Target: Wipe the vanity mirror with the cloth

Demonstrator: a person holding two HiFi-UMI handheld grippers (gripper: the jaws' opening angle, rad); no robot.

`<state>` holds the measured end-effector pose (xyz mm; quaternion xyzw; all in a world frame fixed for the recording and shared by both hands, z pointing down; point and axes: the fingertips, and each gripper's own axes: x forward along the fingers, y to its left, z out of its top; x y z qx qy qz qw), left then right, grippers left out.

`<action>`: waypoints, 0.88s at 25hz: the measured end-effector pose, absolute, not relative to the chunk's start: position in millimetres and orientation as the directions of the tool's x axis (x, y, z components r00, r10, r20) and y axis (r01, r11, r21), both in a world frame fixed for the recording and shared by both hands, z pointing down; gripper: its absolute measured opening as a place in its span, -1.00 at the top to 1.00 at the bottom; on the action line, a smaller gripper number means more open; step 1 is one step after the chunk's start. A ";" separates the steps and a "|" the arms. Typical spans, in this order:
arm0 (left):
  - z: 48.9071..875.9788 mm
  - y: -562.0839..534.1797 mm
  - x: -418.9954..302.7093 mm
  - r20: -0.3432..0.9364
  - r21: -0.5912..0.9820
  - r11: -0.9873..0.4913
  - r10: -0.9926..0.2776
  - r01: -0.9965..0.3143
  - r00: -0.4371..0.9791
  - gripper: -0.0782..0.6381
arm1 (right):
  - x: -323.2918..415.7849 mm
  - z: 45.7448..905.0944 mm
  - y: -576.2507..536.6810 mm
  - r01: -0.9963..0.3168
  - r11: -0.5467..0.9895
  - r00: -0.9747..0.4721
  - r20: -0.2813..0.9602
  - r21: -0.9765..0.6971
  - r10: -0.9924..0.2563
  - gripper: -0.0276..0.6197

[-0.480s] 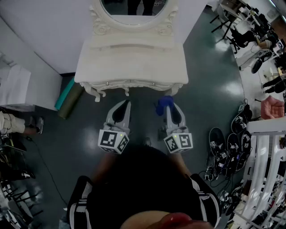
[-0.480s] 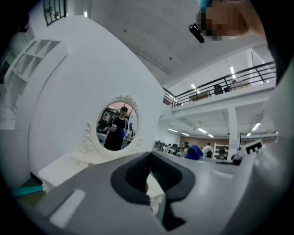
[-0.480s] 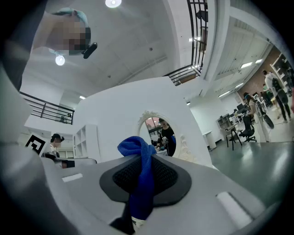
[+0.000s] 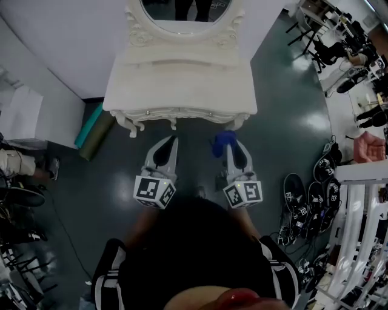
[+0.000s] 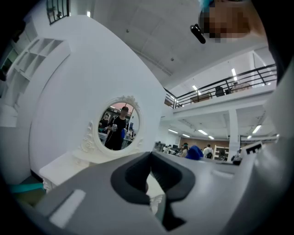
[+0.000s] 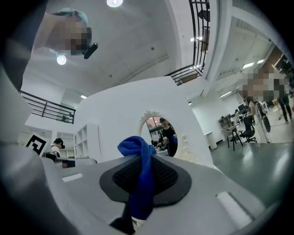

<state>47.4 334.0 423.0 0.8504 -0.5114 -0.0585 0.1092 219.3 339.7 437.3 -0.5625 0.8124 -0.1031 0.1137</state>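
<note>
The oval vanity mirror (image 4: 182,11) in its ornate white frame stands at the back of the white dressing table (image 4: 180,79). It also shows ahead in the left gripper view as the mirror (image 5: 118,127) and in the right gripper view as the mirror (image 6: 162,135). My right gripper (image 4: 225,143) is shut on a blue cloth (image 4: 222,141), which bunches out past the jaws as the cloth (image 6: 140,176). My left gripper (image 4: 168,144) is shut with nothing in it. Both grippers hover over the dark floor just in front of the table's front edge.
A teal roll (image 4: 90,124) lies on the floor left of the table. Several black shoes (image 4: 306,197) and cables lie at the right, beside a white rack (image 4: 357,206). Chairs and seated people (image 4: 345,57) fill the far right. A white wall (image 4: 54,42) stands behind the table.
The view has shifted slightly, so the table and mirror sit a little lower in the frame. Both grippers hold the same pose, and the cloth stays clamped.
</note>
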 end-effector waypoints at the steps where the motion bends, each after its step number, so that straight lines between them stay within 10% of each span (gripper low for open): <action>1: 423.9 333.9 46.0 0.014 0.247 -0.452 -0.883 -0.857 0.469 0.75 | 219.3 437.5 339.5 -0.889 0.343 -0.338 -0.071 -0.303 -0.938 0.73; 22: 438.4 322.1 -44.6 0.032 0.288 -0.465 -0.869 -0.837 0.494 0.75 | 140.7 441.7 333.8 -0.908 0.285 -0.285 -0.045 -0.309 -0.958 0.73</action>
